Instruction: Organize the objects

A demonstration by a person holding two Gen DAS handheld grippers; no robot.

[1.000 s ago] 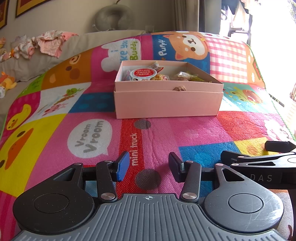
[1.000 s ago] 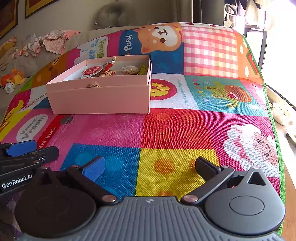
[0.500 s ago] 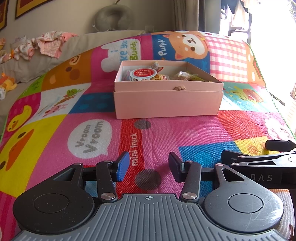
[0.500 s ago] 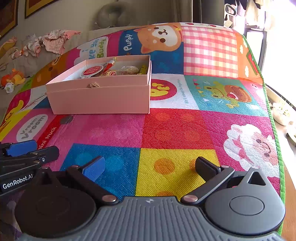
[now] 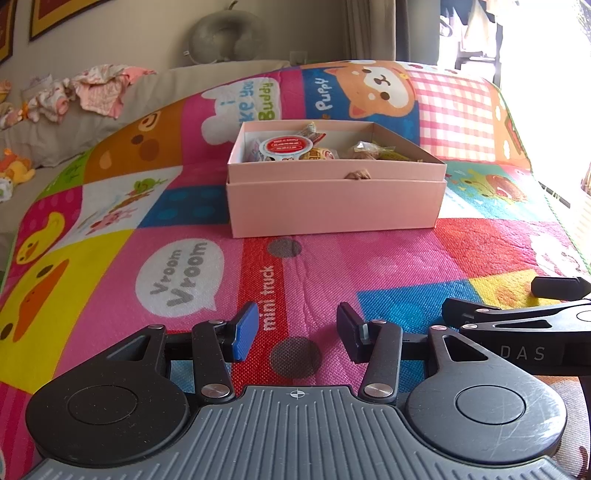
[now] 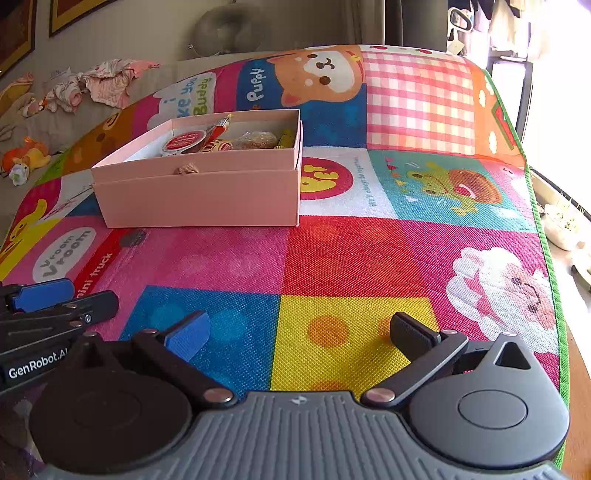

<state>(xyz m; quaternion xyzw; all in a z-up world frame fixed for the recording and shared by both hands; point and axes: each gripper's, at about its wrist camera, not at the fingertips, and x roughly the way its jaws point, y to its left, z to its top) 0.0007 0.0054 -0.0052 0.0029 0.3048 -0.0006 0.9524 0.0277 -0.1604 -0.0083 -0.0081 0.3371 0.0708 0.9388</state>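
Observation:
A pink open box (image 5: 334,203) stands on the colourful play mat, ahead of both grippers; it also shows in the right wrist view (image 6: 199,192). Inside lie several snacks: a cup with a red lid (image 5: 283,146), wrapped packets (image 5: 364,149), a red stick packet (image 6: 218,130). My left gripper (image 5: 295,330) is open and empty, low over the mat, well short of the box. My right gripper (image 6: 301,330) is open wider and empty, to the right of the left one. Each gripper's fingers show at the edge of the other's view.
The play mat (image 6: 369,251) covers the surface; its green edge (image 6: 546,240) runs along the right. A grey sofa with baby clothes (image 5: 96,88) and a plush toy (image 5: 16,168) lies at the left. A neck pillow (image 5: 225,35) rests behind.

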